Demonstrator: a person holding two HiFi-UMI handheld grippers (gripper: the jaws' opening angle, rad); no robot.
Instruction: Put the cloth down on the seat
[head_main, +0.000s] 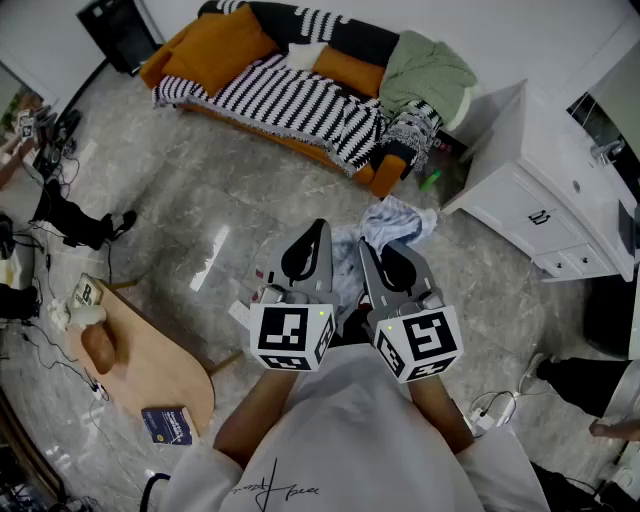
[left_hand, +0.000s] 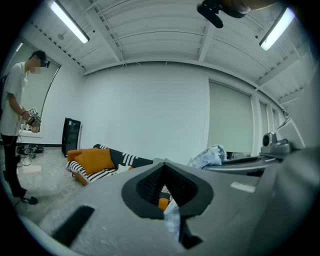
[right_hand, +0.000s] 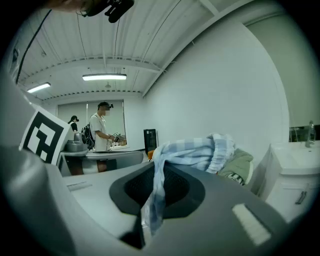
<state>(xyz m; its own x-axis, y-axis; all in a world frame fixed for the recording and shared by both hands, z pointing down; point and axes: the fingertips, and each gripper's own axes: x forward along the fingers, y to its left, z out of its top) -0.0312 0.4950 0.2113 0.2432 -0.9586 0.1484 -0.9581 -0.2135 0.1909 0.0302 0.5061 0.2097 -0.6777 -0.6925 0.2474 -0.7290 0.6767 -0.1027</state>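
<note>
**Head view.** The left gripper (head_main: 312, 245) and right gripper (head_main: 385, 262) sit side by side, low in front of the person. The blue-checked cloth (head_main: 400, 222) bunches just beyond and between their jaws, over the floor (head_main: 230, 200). The sofa (head_main: 290, 100) lies well ahead of the jaws, with open floor between. As I judge it, both grippers should travel forward together at one height so the cloth does not trail. The striped throw (head_main: 300, 105) mid-seat looks the freest landing spot, and the jaws should part only once the cloth rests there. To the right of the jaws, the white cabinet (head_main: 540, 190) has a corner near the sofa's end. The wooden table (head_main: 150, 360) lies to the left and behind, so a centre path has the most room.

**Left gripper view.** The jaws are together, pinching a thin fold of cloth (left_hand: 172, 220) low between them. The sofa shows beyond them to the left.

**Right gripper view.** The jaws are clamped on a strip of cloth (right_hand: 192, 152), which rises from between them and drapes off to the right. The cabinet stands at the far right.
</note>
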